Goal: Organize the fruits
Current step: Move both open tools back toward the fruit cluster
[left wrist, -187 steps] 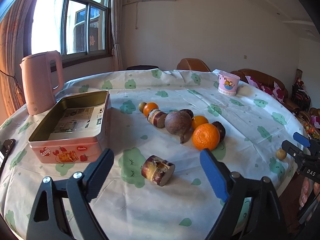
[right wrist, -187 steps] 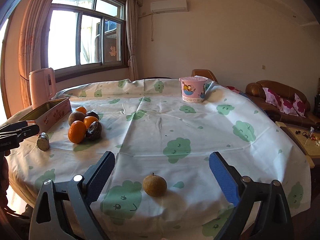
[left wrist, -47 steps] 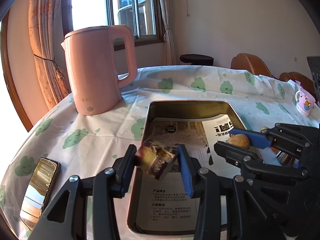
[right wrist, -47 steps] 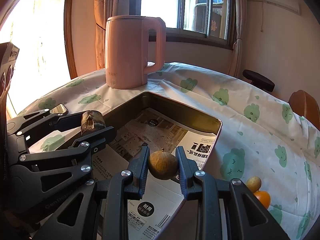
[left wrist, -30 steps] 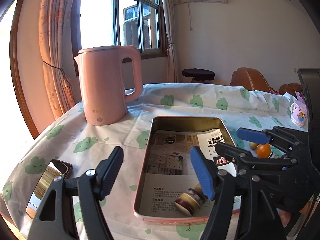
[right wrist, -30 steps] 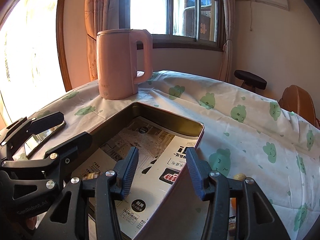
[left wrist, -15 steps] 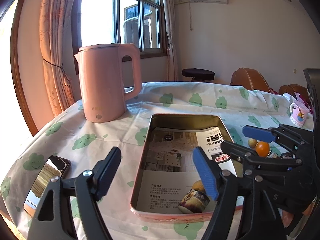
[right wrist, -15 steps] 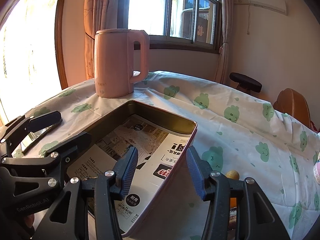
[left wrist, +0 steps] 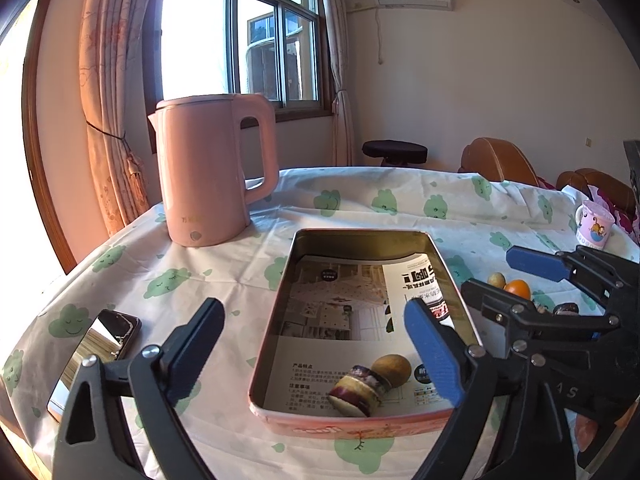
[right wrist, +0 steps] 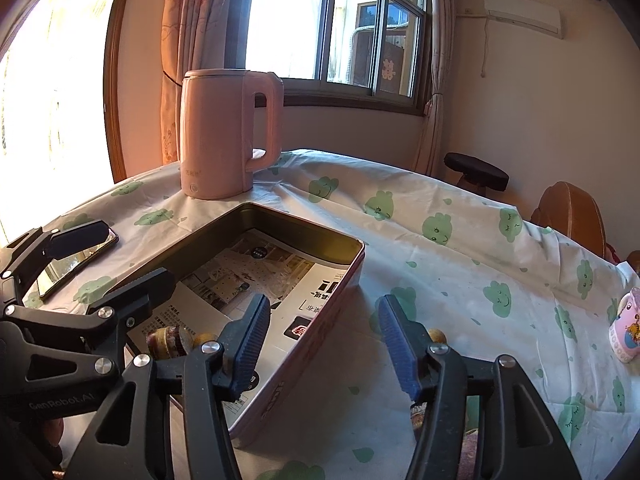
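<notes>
Pink rectangular metal tin point(left wrist: 362, 426) holds a cut purple-skinned fruit chunk point(left wrist: 358, 389) touching a round tan fruit point(left wrist: 393, 367), so both the left gripper point(left wrist: 316, 350) and right gripper point(right wrist: 320, 344), empty, are opening, likely for more fruit

We see the tin's point(left wrist: 276, 322) far half open; the kettle point(left wrist: 208, 172) blocks the table point(left wrist: 400, 208) behind, a phone point(left wrist: 96, 354) lies left.
</notes>
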Tool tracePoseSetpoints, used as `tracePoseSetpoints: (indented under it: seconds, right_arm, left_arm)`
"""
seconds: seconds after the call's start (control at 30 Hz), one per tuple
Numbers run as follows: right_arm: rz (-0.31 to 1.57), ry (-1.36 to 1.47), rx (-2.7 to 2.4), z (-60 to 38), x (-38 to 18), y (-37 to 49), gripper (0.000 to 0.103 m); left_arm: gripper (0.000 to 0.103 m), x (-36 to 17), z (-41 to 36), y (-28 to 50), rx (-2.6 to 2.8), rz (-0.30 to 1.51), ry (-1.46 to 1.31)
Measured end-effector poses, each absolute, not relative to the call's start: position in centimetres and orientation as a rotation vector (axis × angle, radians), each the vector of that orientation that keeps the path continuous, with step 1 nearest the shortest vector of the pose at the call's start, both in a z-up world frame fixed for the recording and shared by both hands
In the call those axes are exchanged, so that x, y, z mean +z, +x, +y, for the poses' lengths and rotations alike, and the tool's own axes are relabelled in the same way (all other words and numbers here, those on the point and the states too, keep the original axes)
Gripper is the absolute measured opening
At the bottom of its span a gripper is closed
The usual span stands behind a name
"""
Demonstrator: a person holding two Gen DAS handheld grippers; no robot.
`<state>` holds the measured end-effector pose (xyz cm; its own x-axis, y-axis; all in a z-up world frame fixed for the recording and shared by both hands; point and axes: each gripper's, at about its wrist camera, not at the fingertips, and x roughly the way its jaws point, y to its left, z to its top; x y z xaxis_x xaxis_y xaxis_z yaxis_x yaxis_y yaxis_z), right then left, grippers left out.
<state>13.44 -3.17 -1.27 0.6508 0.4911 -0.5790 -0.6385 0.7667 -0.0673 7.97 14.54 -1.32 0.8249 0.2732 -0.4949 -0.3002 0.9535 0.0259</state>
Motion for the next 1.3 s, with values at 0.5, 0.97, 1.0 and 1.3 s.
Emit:
tracePoseSetpoints:
  seconds: [0.5,0.97,1.0,1.3]
  right_arm:
    - [0.524,-0.253,0.599,-8.0,-0.1,11.4,0.064]
    - [0.498,-0.202,0.463,-18.4,-0.4,8.0,0.075]
    - [0.5,-0.196,0.447,-19.3,-0.6,7.8,0.075]
    - [0.568,-0.121,0.311,-26.0,-2.7,7.9,0.075]
  left_arm:
    - [0.101,-0.6,11.2,7.1,0.237,0.486,-0.071]
    - [0.101,-1.5,5.4,6.7,0.114,0.5,-0.042]
    - [0.101,-1.7,4.9,6.7,0.104,0.504,-0.038]
    - [0.1,-2.6,-0.1,6.6,-0.011,0.533,-0.007]
